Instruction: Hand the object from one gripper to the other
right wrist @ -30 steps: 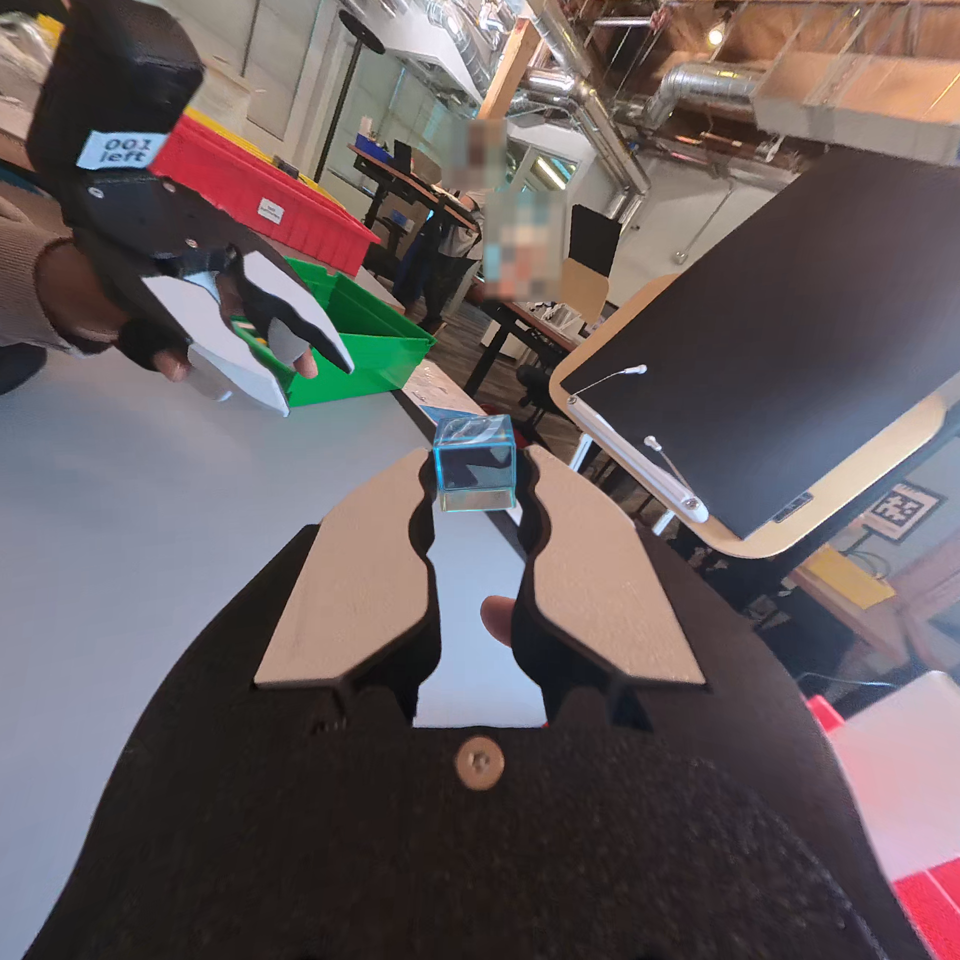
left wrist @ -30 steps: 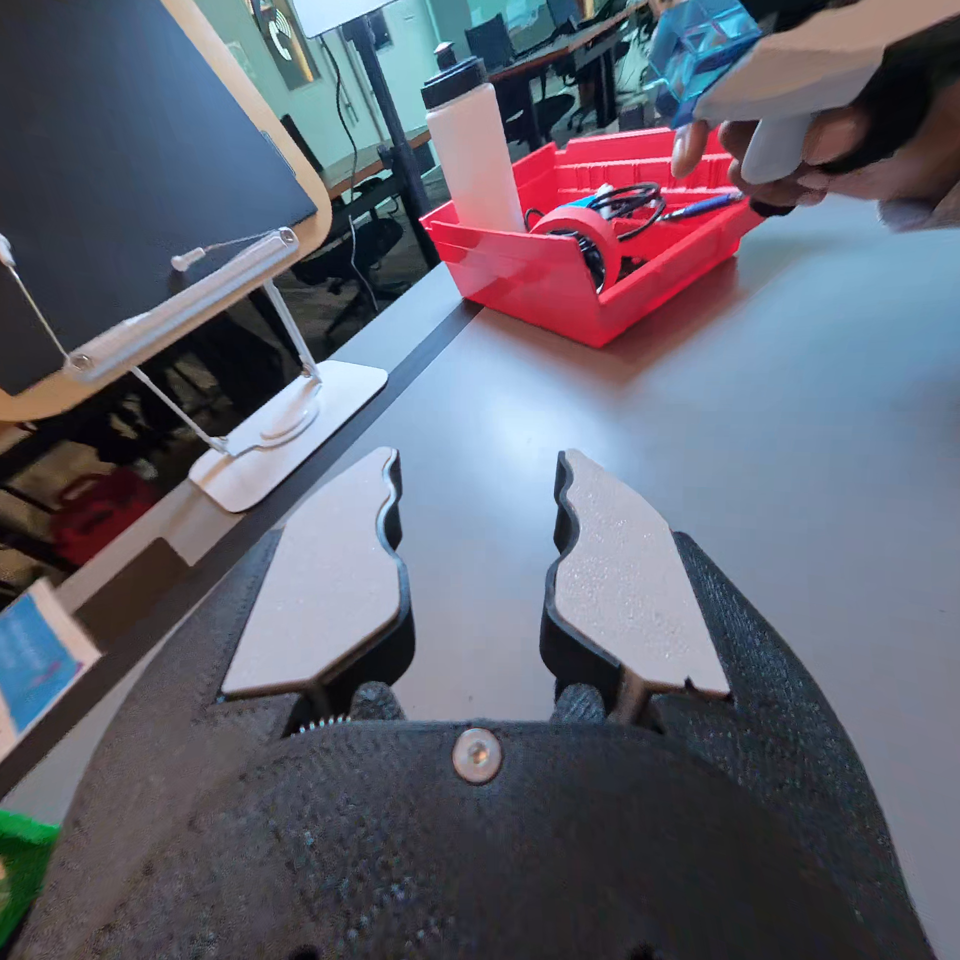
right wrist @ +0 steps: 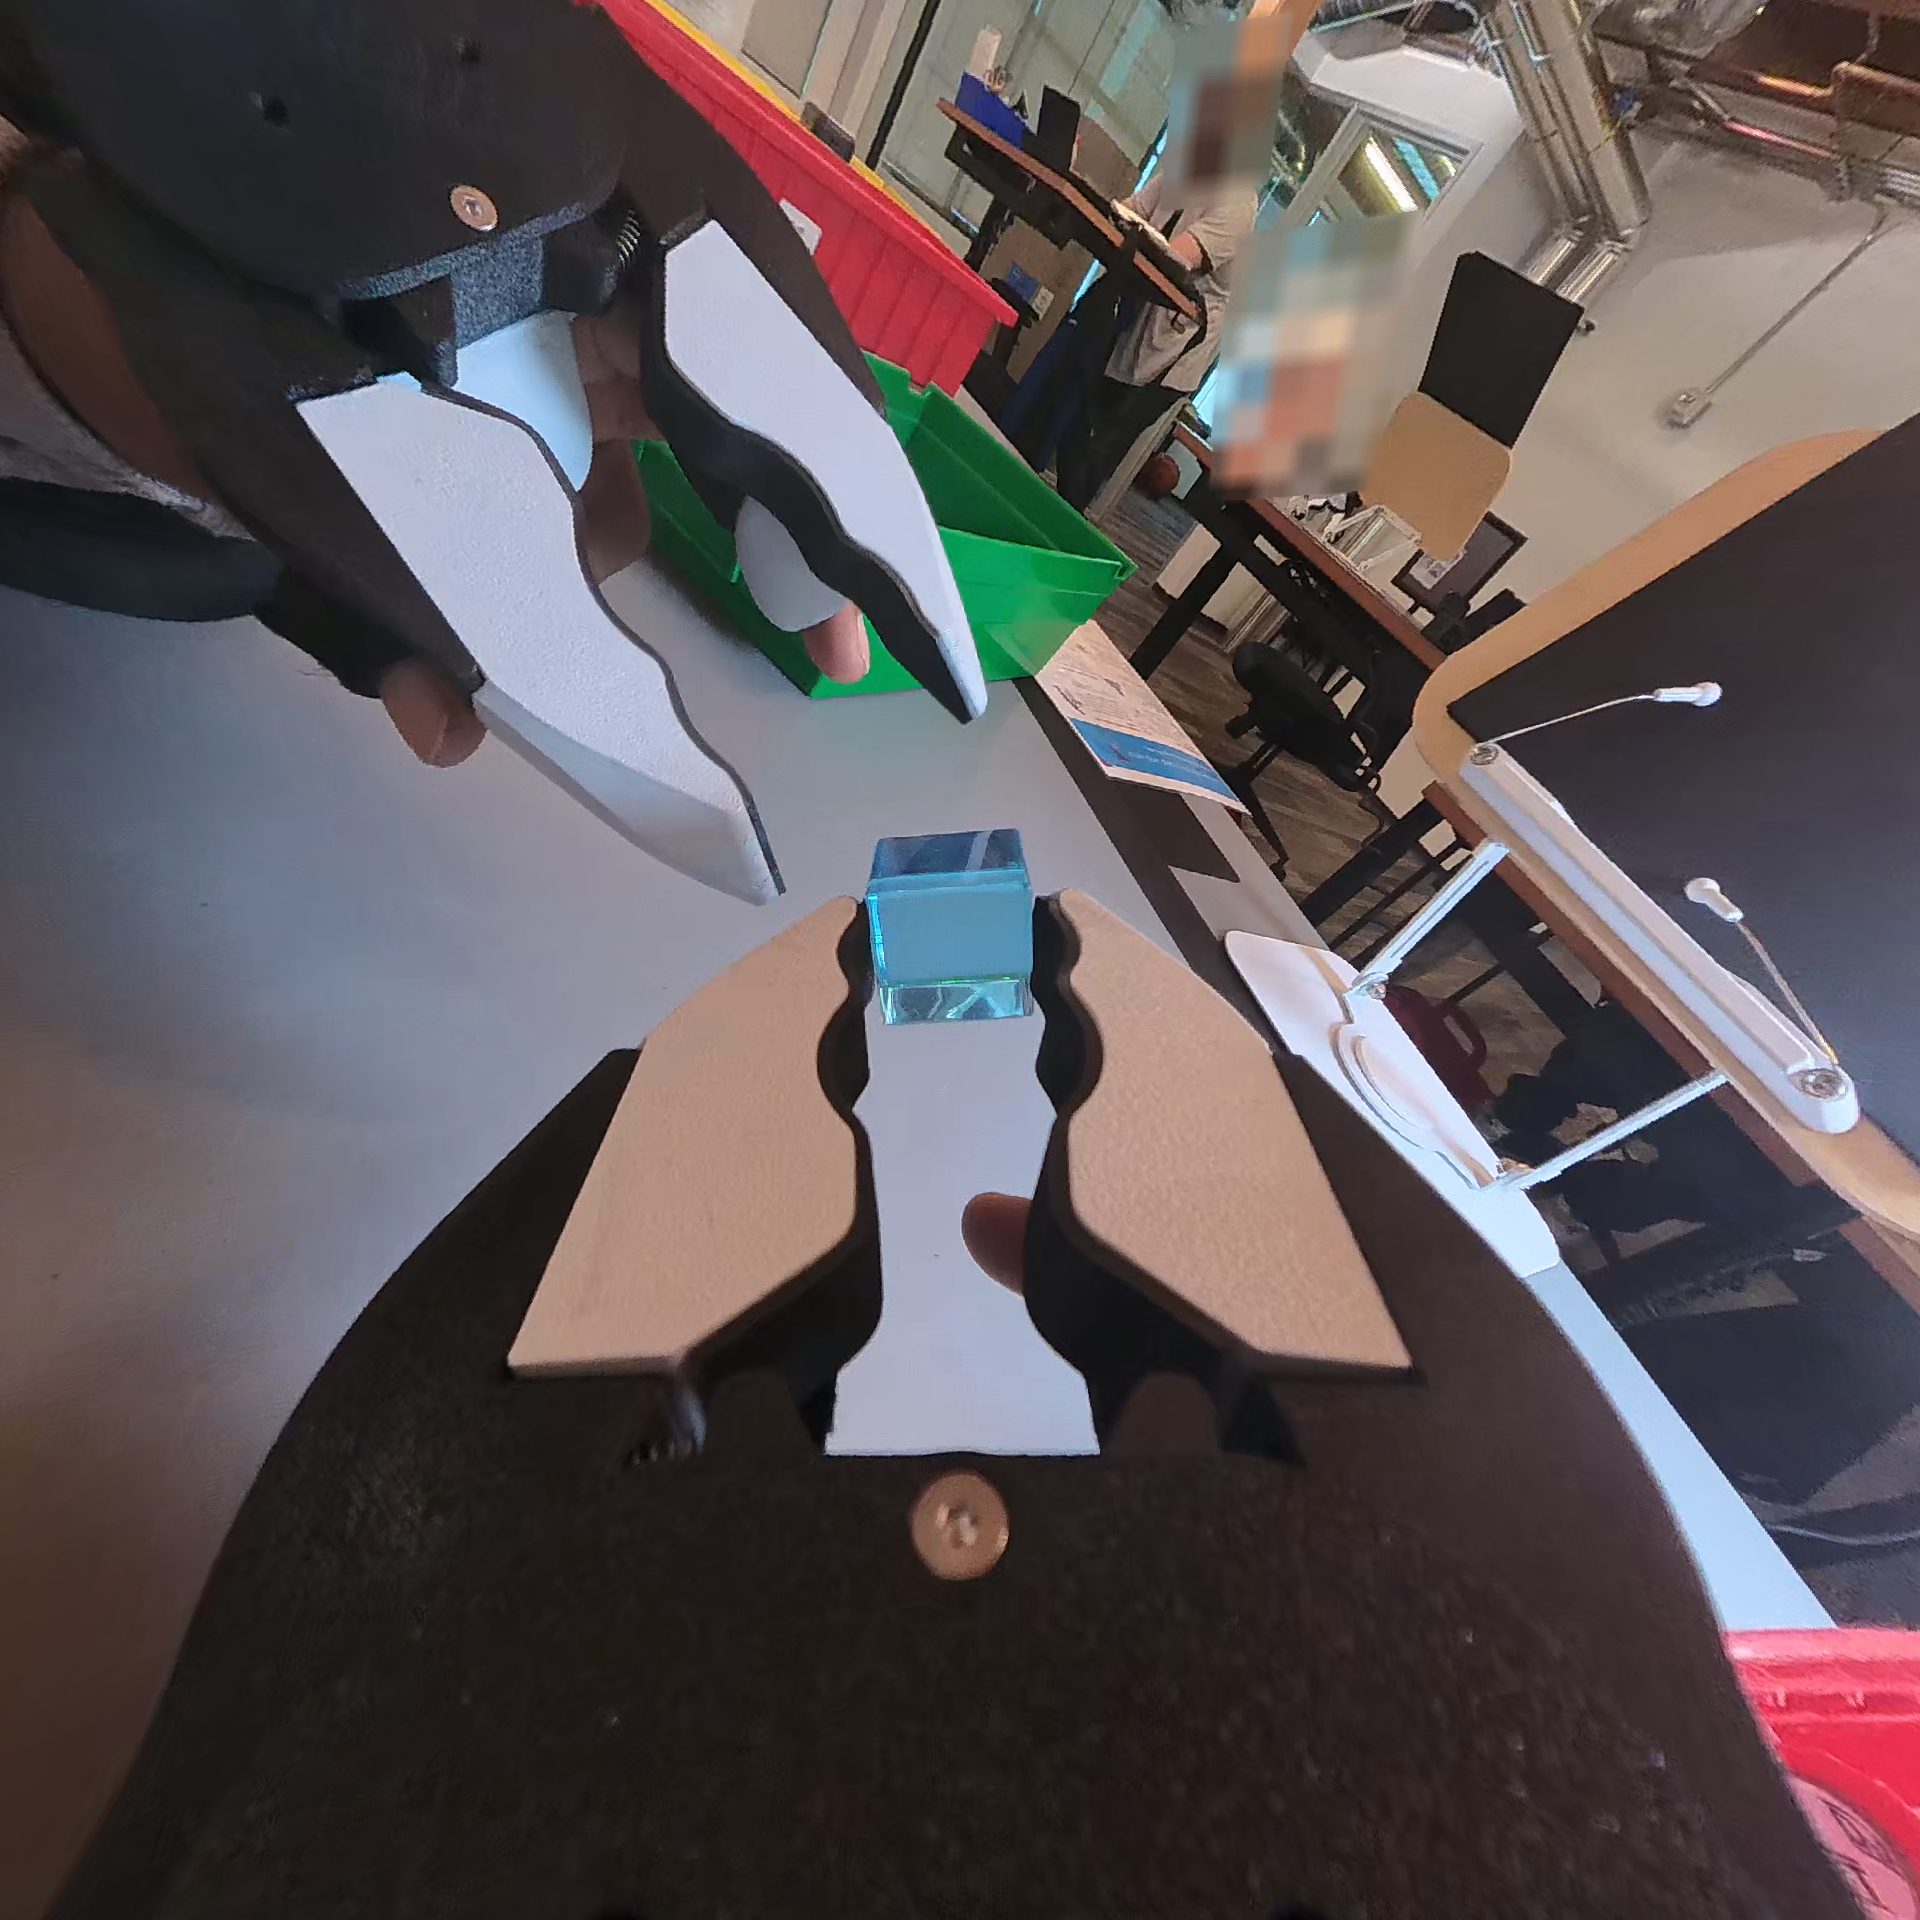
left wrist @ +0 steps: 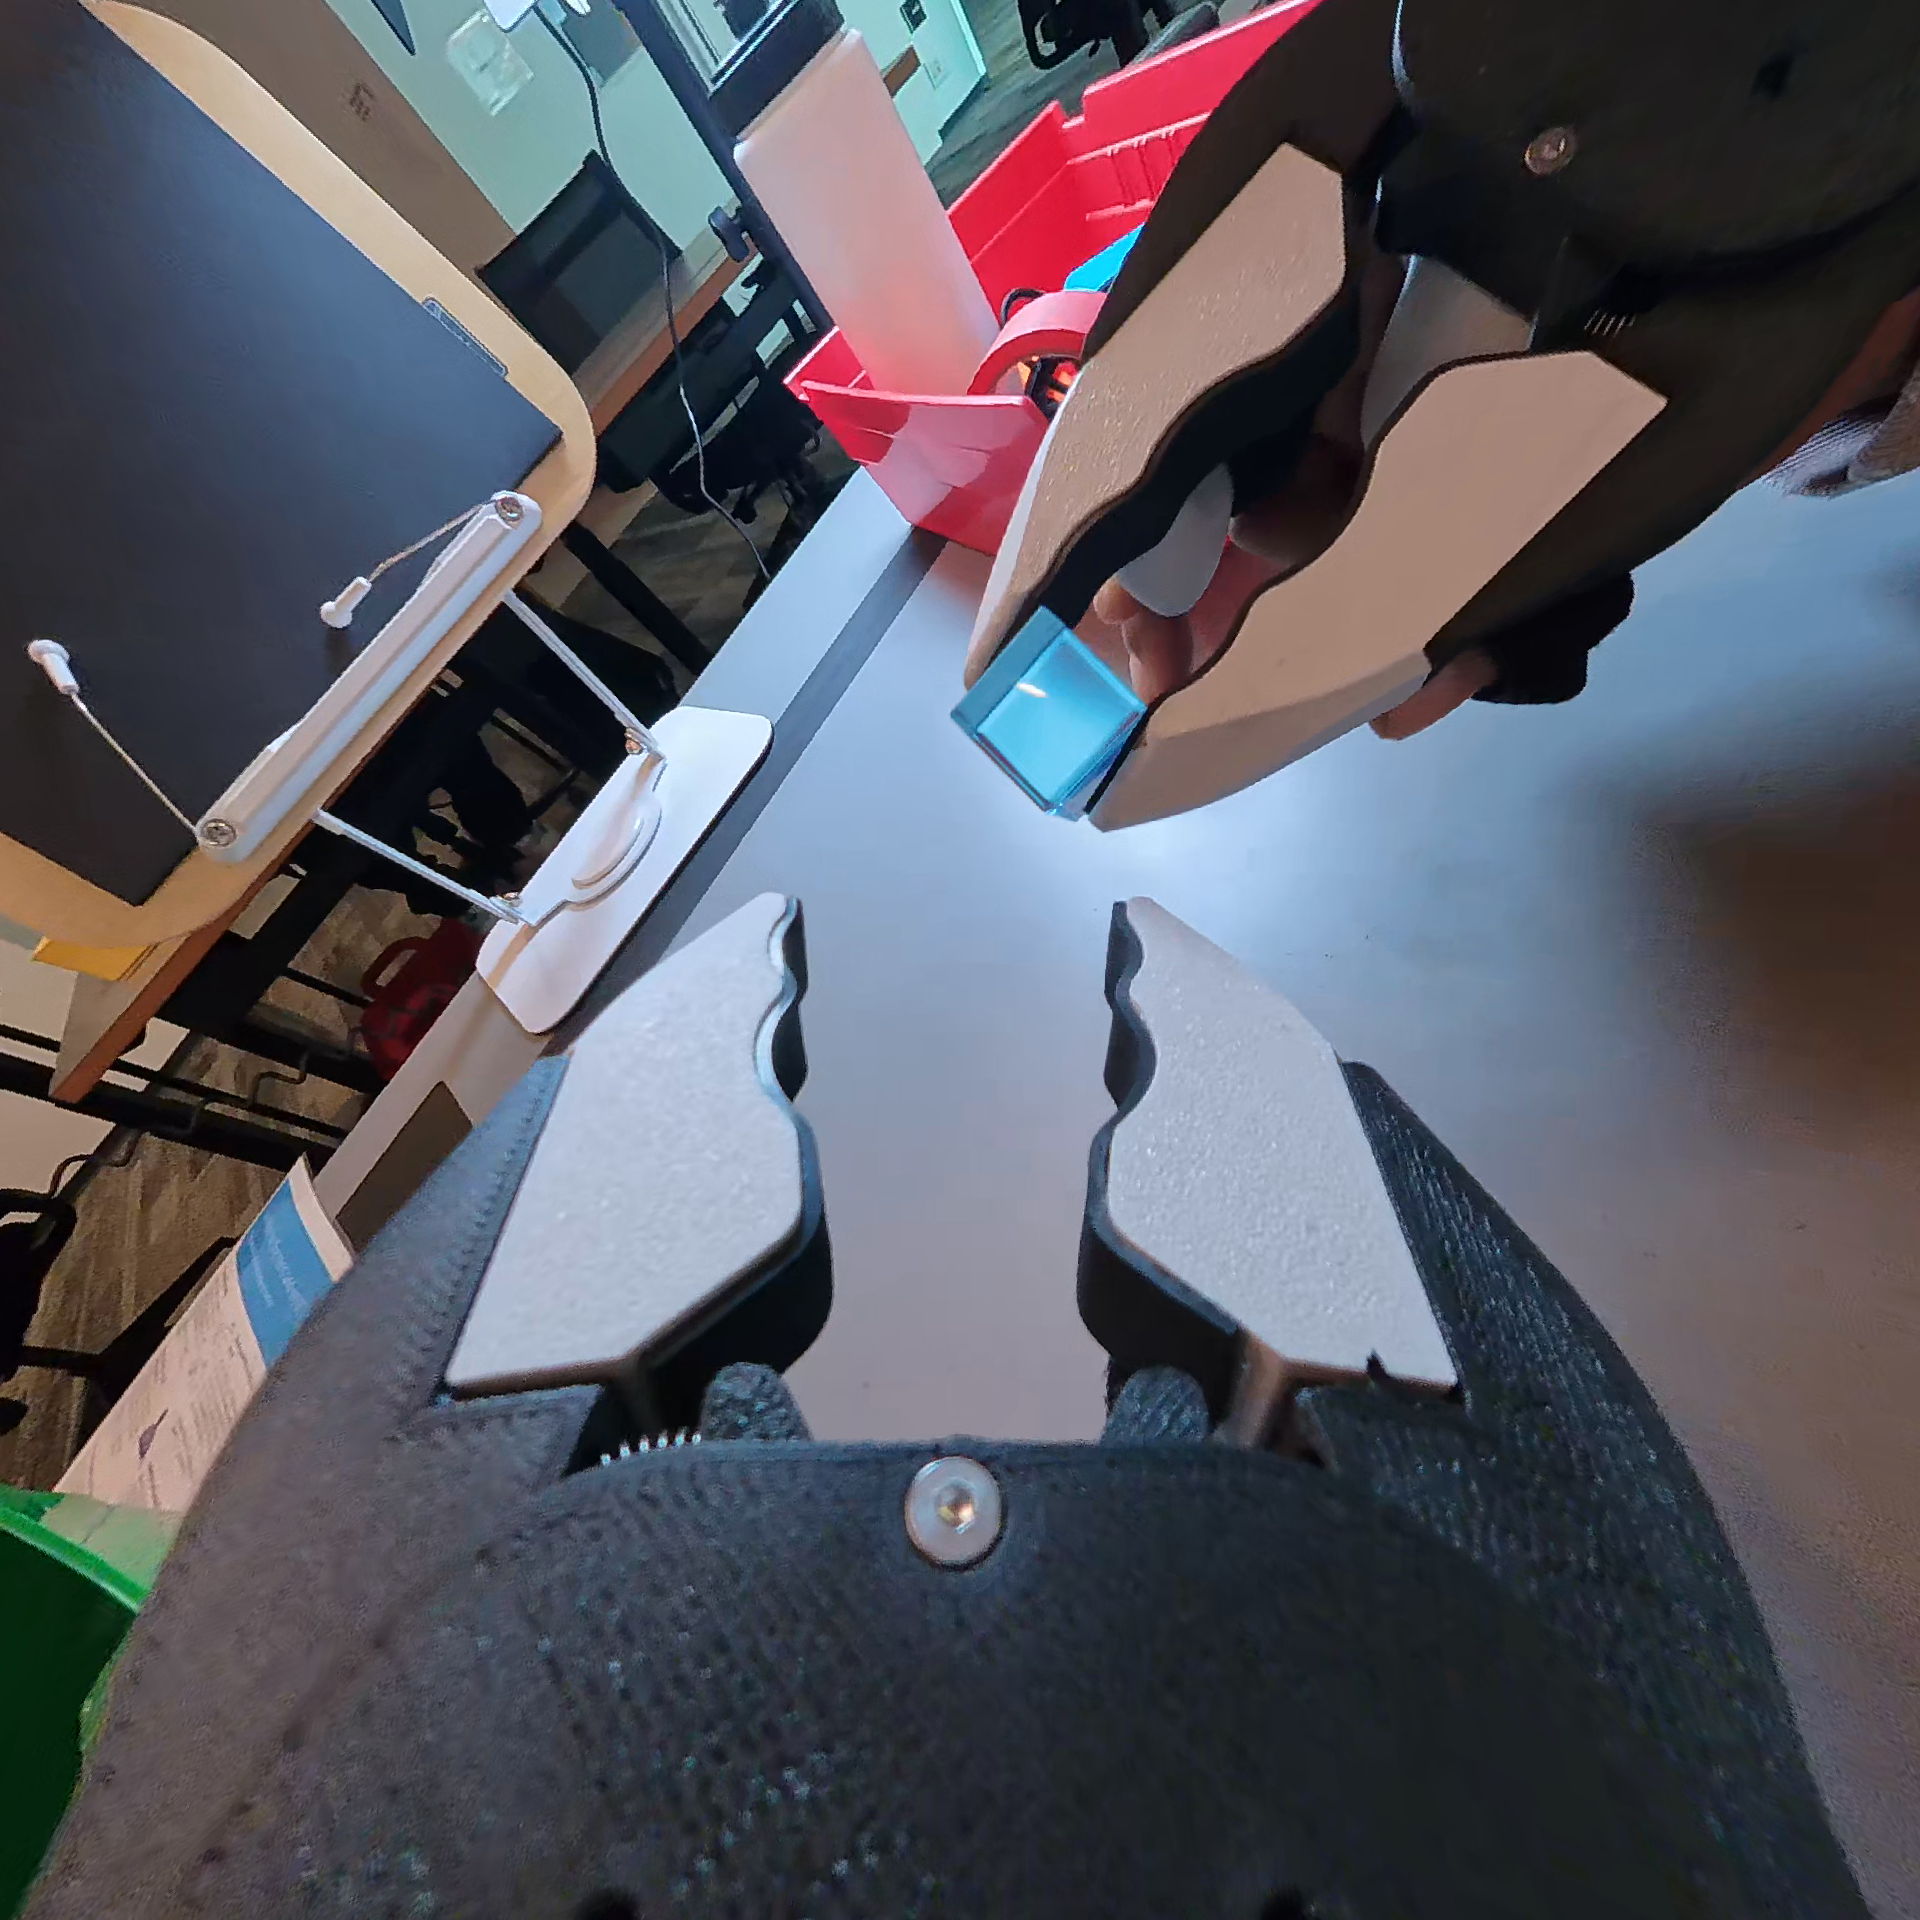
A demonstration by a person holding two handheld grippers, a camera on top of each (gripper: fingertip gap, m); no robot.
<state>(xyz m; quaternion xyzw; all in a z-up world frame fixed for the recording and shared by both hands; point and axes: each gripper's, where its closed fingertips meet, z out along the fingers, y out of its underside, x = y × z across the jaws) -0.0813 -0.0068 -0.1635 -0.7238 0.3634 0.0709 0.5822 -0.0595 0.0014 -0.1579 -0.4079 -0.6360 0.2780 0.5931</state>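
— What is held, and where? 
— A clear blue cube point(right wrist: 951, 925) is clamped at the very tips of the right gripper point(right wrist: 951, 914), above the grey table point(right wrist: 208, 987). The left gripper point(left wrist: 951, 935) is spread apart and empty, just short of the cube.

— How might the handover be done well? 
— The free faces of the cube should be taken, it is judged, with the left gripper's fingers point(right wrist: 623, 707) set crosswise to the right gripper's. A firm grip should be made before the right grip is let go; smooth, glassy sides may slip if pinched off-centre.

— What is shown in one view only? 
— From the left wrist view, the cube point(left wrist: 1044, 717) is seen protruding past the right gripper point(left wrist: 1039, 727), with a red bin point(left wrist: 935, 457) and a white bottle point(left wrist: 862, 208) behind. Only in the right wrist view are a green bin point(right wrist: 997, 551) and the left gripper's open jaws, tilted down toward the cube, made out.
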